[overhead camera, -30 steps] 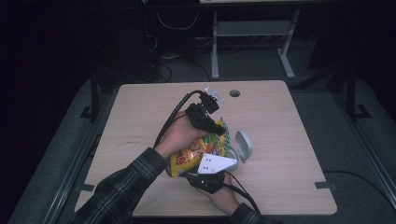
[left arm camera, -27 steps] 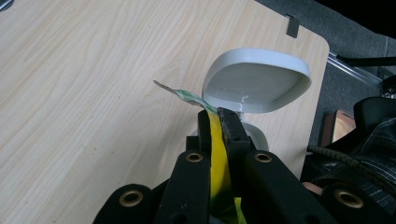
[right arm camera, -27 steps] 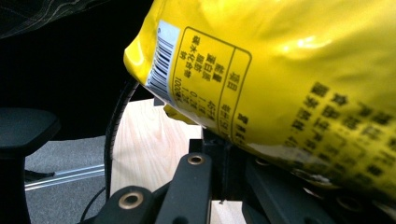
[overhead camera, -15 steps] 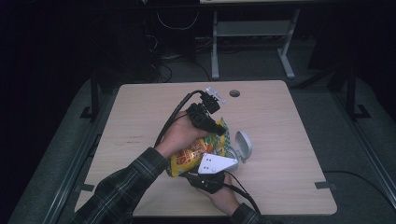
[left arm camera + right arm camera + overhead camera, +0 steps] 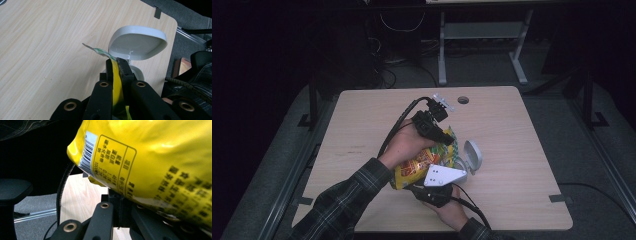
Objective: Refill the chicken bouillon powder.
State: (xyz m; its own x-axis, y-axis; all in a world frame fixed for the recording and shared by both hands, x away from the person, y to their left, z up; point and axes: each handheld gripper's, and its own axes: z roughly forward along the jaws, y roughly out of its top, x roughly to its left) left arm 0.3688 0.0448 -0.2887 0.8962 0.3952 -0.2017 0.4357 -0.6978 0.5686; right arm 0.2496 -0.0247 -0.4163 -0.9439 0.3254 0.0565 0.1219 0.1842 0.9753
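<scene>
Just beside the white flip-lid container (image 5: 472, 156), w/ its lid up, the yellow snack bag (image 5: 424, 161) is held off the table (image 5: 512, 125) betw. both grippers. Left gripper (image 5: 117, 65) clenched on the bag's top seal, tip near the lid. Right gripper (image 5: 438, 186) under the bag; clamped or not, can't tell. Judging: bag picked up & gripped, prob. still sealed; opening and anything w/ the container left.

black grippers (image 5: 439, 131) with brass-ringed screws, plaid sleeve (image 5: 344, 200).

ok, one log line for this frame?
left gripper: shut on snack bag edge | right gripper: under bag, jaws hidden | white container: lid open, beside bag
</scene>
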